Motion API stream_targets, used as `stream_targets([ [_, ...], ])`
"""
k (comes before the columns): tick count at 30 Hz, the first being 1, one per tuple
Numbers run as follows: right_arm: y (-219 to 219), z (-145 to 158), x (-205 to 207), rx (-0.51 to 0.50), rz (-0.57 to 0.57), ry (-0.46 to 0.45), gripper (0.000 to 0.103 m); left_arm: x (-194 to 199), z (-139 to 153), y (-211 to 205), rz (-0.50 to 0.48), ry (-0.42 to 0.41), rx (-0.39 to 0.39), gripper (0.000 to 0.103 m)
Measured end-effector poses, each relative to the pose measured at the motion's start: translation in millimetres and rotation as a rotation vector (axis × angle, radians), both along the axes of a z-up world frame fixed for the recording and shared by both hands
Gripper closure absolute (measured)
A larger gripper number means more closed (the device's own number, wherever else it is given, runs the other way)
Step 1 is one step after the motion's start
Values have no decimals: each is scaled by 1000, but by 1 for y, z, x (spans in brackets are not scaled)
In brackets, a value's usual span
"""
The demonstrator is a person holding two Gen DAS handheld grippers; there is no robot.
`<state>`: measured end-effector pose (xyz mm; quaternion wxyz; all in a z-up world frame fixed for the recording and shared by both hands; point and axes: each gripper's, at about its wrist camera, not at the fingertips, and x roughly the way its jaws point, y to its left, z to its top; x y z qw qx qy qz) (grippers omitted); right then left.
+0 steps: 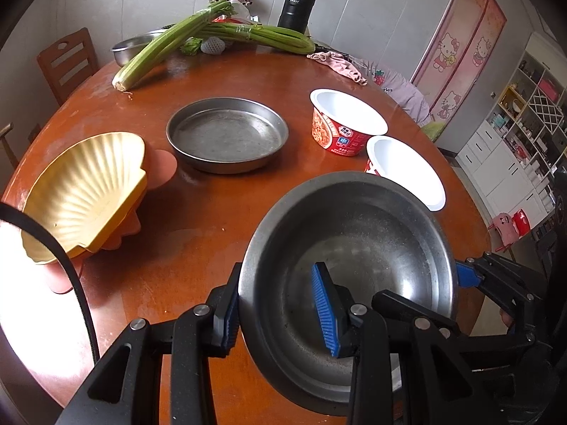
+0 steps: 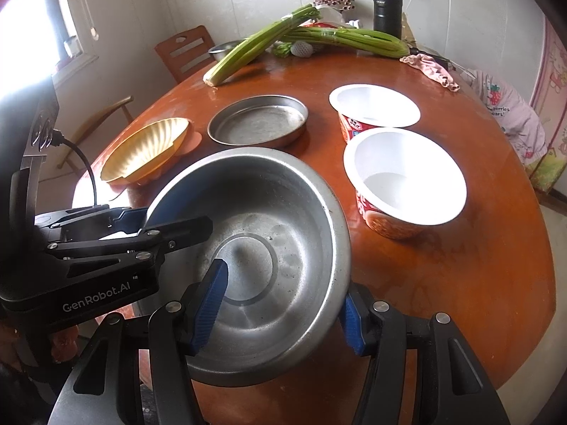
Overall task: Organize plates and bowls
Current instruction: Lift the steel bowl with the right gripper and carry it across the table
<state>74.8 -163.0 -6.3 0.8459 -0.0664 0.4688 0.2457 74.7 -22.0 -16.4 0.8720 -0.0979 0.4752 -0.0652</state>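
Observation:
A steel bowl (image 1: 368,248) (image 2: 283,219) hangs tilted over the near part of the round wooden table (image 1: 198,233). My left gripper (image 1: 278,315) is shut on its left wall, one blue pad outside and one inside. My right gripper (image 2: 281,318) is shut on the opposite wall in the same way. A flat steel pan (image 1: 226,134) (image 2: 257,125) rests mid-table. A yellow shell-shaped bowl (image 1: 81,194) (image 2: 145,150) sits stacked on orange ones at the left. Two white-lined noodle cups (image 1: 347,113) (image 2: 404,173) stand at the right.
Celery stalks (image 1: 198,35), a black flask (image 1: 296,3), a steel basin (image 1: 133,47) and a pink cloth (image 1: 336,65) lie along the far side of the table. A wooden chair (image 1: 67,60) stands at the far left. Shelves line the right wall.

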Motion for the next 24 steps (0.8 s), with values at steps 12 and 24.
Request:
stream_targets([
  [12,6,-10,9,-26,-40,36,43,10,-15,0,-45,45,-1,66],
  [24,3,-13,11,-38,-52,47,43,13,-19,-5,-63,53,0,66],
])
